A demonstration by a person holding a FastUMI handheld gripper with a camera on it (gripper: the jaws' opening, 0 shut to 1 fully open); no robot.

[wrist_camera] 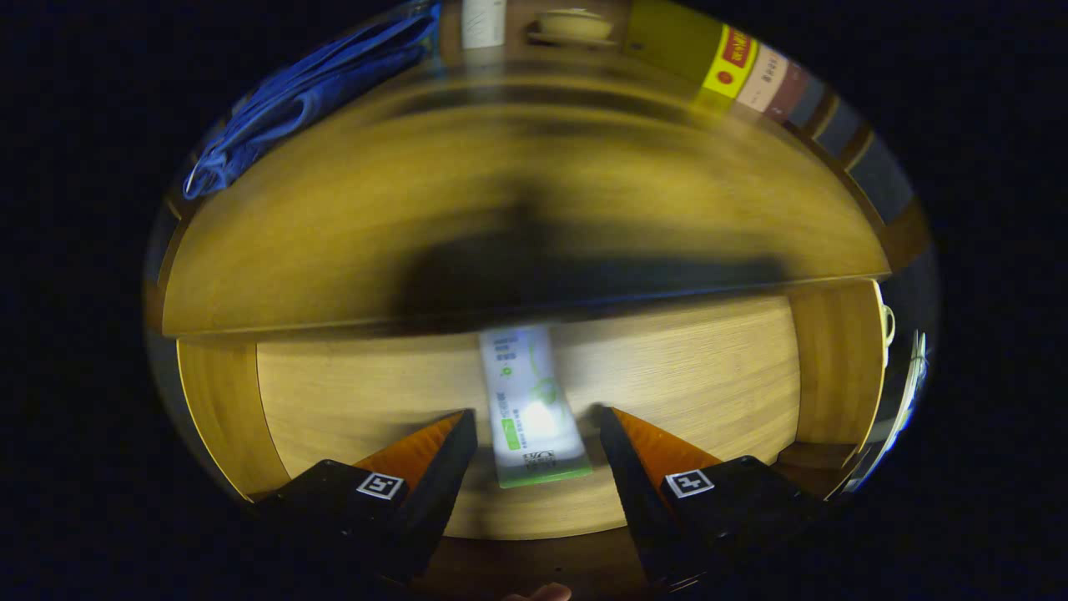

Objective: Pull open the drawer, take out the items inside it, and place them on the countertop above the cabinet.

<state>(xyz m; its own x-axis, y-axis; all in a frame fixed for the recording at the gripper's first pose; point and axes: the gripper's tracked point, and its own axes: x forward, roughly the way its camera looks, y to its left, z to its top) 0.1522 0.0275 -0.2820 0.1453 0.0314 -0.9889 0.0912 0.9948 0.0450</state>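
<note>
In the open drawer [709, 376], a packet [534, 409] is lying between the gripper's [534, 434] spread fingers, not yet lifted to the countertop [334, 225]

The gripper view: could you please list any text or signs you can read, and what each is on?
Nothing here can be read.
White-and-green packet in the open drawer, between the open hand-held gripper fingers: print blurred.
Yellow-and-red label beyond the countertop: blurred.
Fingers: square black-and-white markers, no words.
</note>
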